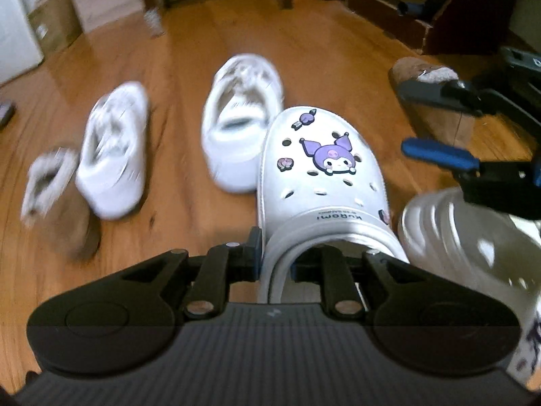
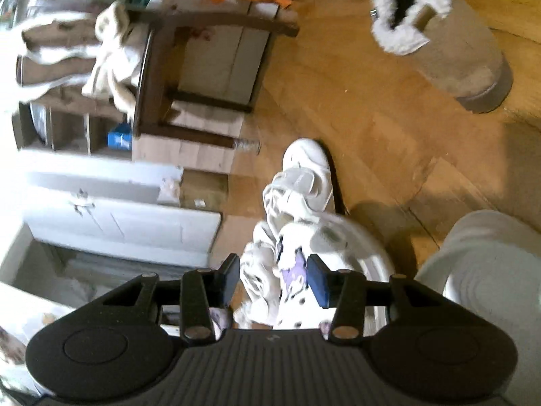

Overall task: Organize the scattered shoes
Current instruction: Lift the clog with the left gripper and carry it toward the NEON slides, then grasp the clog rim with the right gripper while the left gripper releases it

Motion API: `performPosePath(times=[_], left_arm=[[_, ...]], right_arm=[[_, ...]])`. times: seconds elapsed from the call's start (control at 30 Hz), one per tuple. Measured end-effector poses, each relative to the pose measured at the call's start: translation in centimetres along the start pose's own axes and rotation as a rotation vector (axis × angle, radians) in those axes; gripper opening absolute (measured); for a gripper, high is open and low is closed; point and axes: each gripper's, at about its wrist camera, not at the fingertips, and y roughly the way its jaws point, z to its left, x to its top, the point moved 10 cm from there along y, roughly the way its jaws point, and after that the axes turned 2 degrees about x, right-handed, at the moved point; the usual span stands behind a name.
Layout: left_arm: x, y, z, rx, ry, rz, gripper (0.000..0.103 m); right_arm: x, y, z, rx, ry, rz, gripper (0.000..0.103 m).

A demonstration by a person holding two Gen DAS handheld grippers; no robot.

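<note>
The left gripper (image 1: 275,264) is clamped on the heel side wall of a white clog (image 1: 321,182), one finger outside and one inside the opening. The clog is glossy white with rows of small vent holes, and its upper carries charms: a purple cartoon face with pointed ears, a little purple arrow-shaped piece near the toe, and a pinkish round one on the side (the strap has dark lettering, too small to read surely). It points away across the wooden floor (image 1: 189,50), toe close to a white sneaker (image 1: 240,118).

A second white sneaker (image 1: 111,149) lies farther left, with a tan fur-lined boot (image 1: 57,196) beside it, both blurred. Another tan boot (image 1: 429,98) lies at the right, behind the right gripper (image 1: 419,121), whose fingers stand apart with nothing between them.

From the right wrist view, the right gripper (image 2: 274,280) hangs open above a spotted white clog (image 2: 304,270). A brown chair (image 2: 189,77) stands by the wall.
</note>
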Motion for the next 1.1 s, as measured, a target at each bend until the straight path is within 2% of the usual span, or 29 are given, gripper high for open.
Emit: performPosePath(times=[0.13,0.3,0.37,0.43,0.47,0.5,0.57,0.63,0.67,0.73,0.8,0.9,0.97,1.07,1.1], left_arm=[[-2.5,-0.9,1.2,-0.001,-0.068,0.063,0.017],[-5.7,-0.7,2.7,0.027,-0.112,0.096,0.016],[-6.5,-0.5,3.5,-0.009,-0.156,0.118,0.018],[-6.6,-0.4,3.8,-0.047,-0.151,0.135,0.020],[-6.9,-0.3,4.0,-0.060,-0.152,0.163,0.025],[-7.3,-0.4,4.5,-0.069,-0.181,0.195,0.040],[-8.2,-1.0,5.8,-0.101,-0.303,0.234,0.062],[-8.8,-2.3,7.1,-0.204,-0.467,0.226,0.062],[-8.9,-2.8,7.3,-0.252,-0.495,0.222,0.064],[-9.1,-3.4,7.5,-0.331,-0.486,0.257,0.075],[-9.6,-3.7,8.1,-0.371,-0.486,0.273,0.088],[-10.2,-3.8,8.2,-0.454,-0.428,0.286,0.088],[-10.5,-3.8,8.0,-0.457,-0.376,0.285,0.088],[-10.6,-4.0,7.3,-0.412,-0.278,0.296,0.088],[-10.5,-4.1,7.2,-0.408,-0.260,0.293,0.088]], right_arm=[[-1.8,0.6,1.1,-0.021,-0.055,0.035,0.046],[-3.6,0.8,1.2,-0.089,-0.108,0.062,0.046],[-4.2,0.7,1.1,-0.118,-0.114,0.063,0.046],[-4.7,0.4,0.9,-0.153,-0.103,0.061,0.046],[-5.0,0.1,1.0,-0.163,-0.092,0.056,0.046],[-5.3,-0.3,1.2,-0.163,-0.085,0.054,0.046],[-6.5,-1.0,2.2,-0.190,-0.121,0.092,0.046],[-7.4,-1.5,3.4,-0.273,-0.220,0.123,0.046],[-7.9,-1.8,4.1,-0.317,-0.280,0.139,0.046],[-9.6,-2.1,5.7,-0.377,-0.391,0.198,0.046],[-11.1,-2.1,6.9,-0.421,-0.485,0.256,0.046],[-14.0,-1.6,8.8,-0.511,-0.728,0.345,0.046],[-16.3,-1.0,9.8,-0.571,-0.953,0.420,0.046],[-19.2,0.1,10.6,-0.608,-1.227,0.532,0.044],[-19.9,0.4,10.5,-0.613,-1.278,0.559,0.044]])
